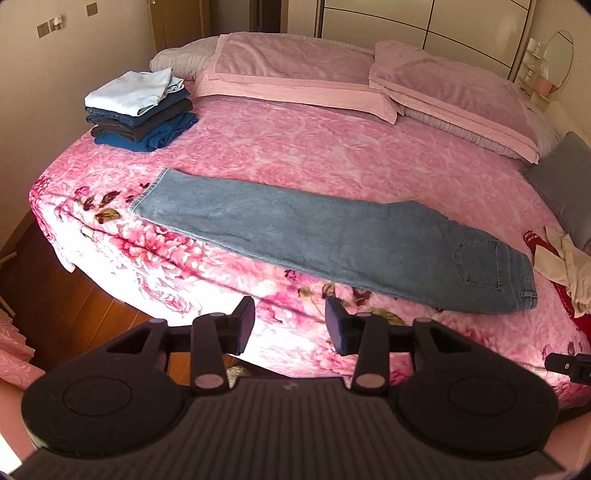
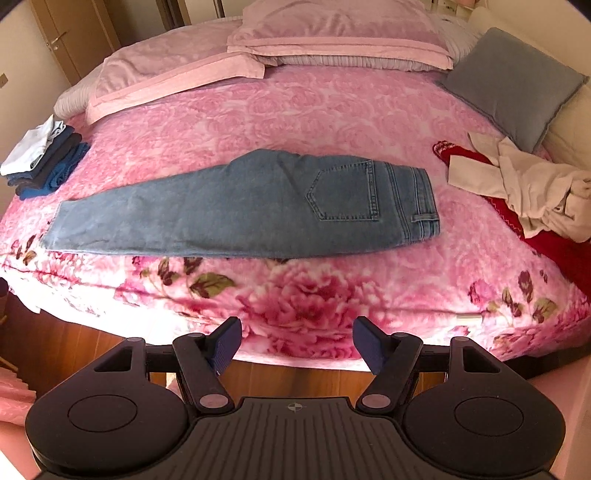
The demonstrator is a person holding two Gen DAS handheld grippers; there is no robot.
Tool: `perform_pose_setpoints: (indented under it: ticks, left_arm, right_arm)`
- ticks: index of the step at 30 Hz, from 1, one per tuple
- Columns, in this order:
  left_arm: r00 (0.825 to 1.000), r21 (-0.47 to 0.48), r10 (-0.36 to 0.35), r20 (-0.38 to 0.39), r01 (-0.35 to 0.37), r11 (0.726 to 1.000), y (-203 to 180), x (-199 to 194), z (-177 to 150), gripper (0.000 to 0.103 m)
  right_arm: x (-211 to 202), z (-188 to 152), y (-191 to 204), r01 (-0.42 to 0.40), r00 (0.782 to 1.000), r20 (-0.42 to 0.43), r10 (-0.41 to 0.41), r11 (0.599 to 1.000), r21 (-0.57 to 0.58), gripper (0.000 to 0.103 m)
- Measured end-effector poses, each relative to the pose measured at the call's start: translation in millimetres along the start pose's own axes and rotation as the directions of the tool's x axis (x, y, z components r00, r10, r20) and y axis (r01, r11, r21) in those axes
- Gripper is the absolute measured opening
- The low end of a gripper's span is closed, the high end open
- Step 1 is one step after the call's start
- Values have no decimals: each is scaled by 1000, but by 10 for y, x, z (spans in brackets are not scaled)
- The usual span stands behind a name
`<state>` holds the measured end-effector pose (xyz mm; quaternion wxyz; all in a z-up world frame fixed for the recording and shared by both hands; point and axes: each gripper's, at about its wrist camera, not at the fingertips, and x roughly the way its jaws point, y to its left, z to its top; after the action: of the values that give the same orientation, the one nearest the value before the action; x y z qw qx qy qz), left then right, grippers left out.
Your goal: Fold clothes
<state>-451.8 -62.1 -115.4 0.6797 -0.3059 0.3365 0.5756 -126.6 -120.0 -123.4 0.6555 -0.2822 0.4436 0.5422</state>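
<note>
Jeans [image 2: 236, 210] lie flat near the bed's [image 2: 332, 118] front edge, folded lengthwise, back pocket up, waist to the right. Folded stack [image 1: 142, 110] at far left; unfolded heap [image 2: 524, 188] at right. Left gripper [image 1: 290, 325] and right gripper [image 2: 297, 343] both spread, empty, hanging short of the bed edge.

Setting: home bedroom, as I read it through both wrist cameras. Evidence I log: a bed [image 2: 314, 110] under a pink floral blanket, two pink pillows [image 1: 288, 62] along its far edge, a grey cushion [image 2: 513, 81] at its far right corner, a wardrobe [image 1: 424, 22] behind, a round mirror [image 1: 559, 59], wood flooring [image 1: 55, 295], wall switches [image 1: 42, 30].
</note>
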Motion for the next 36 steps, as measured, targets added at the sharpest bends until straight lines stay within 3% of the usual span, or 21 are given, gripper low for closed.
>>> perform_pose_setpoints:
  ticks: [14,22,28,36]
  left_arm:
    - [999,56,-15,33,13,998,37,95,88,37]
    - [991,-116,-132,17,133,984,656,596,336,36]
    - [979,-265,-201,-22,188,946,1312,1252,573,35]
    - [966,-506,-252,-61,188,842,2398,2349,885,32]
  right_arm:
    - [133,48,172,1,1000,-19,-1,1000,-7,70]
    - [425,193,184,2,999,-34,2,995,102,70]
    - [805,390,270,42,998,-64,-30,977,208,70]
    - [1405,607,640,52,995,-94,-19,929,367,70]
